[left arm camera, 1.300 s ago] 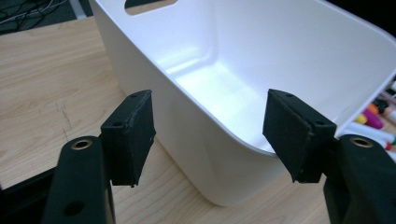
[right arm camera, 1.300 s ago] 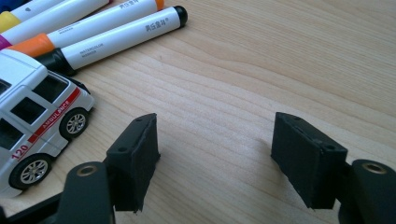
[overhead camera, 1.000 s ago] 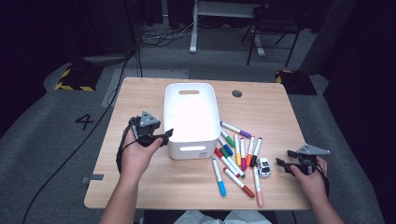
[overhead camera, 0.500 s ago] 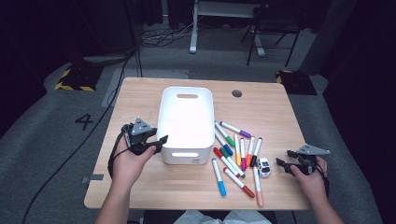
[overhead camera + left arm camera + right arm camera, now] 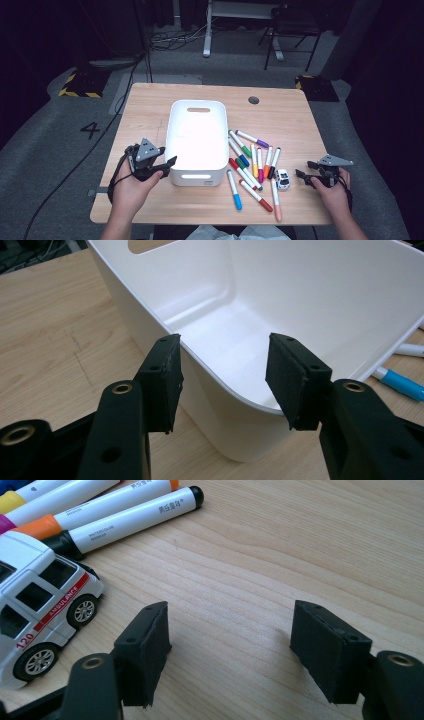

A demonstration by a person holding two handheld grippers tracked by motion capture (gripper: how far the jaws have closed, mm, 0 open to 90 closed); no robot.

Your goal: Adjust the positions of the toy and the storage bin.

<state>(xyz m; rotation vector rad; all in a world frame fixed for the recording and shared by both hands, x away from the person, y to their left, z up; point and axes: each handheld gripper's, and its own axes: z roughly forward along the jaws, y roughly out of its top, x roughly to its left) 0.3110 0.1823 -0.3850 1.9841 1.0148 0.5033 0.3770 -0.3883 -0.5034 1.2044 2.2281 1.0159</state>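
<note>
Wooden table (image 5: 300, 115), pale and set over a dark floor, carried a sorting job in its opening stage. A white plastic bin (image 5: 197, 135) sat empty left of the table's centre, its short end with the handle slot close to the near edge. To its right lay a loose spread of coloured markers (image 5: 252, 165), running from the bin's side toward the near edge. A small toy ambulance (image 5: 283, 179) stood just beside the outermost markers, nearer the right edge.

The left gripper (image 5: 167, 162) had the bin by its near left corner. In the left gripper view one jaw stood outside the wall and the other inside, with the rounded rim between them. The jaws were as far closed as that wide corner let them go, and the grip appeared firm. The right gripper (image 5: 303, 170) rested low near the table's near right corner. Its jaws stood well apart with nothing but bare wood between them, the ambulance just to one side.

The step in hand looked to be placing the bin within reach of the markers. The next move would likely call for a steady bin and for the right gripper to swing toward the ambulance or the nearest marker. It would then need to close squarely across a slim barrel and lift it clear of the rim.
</note>
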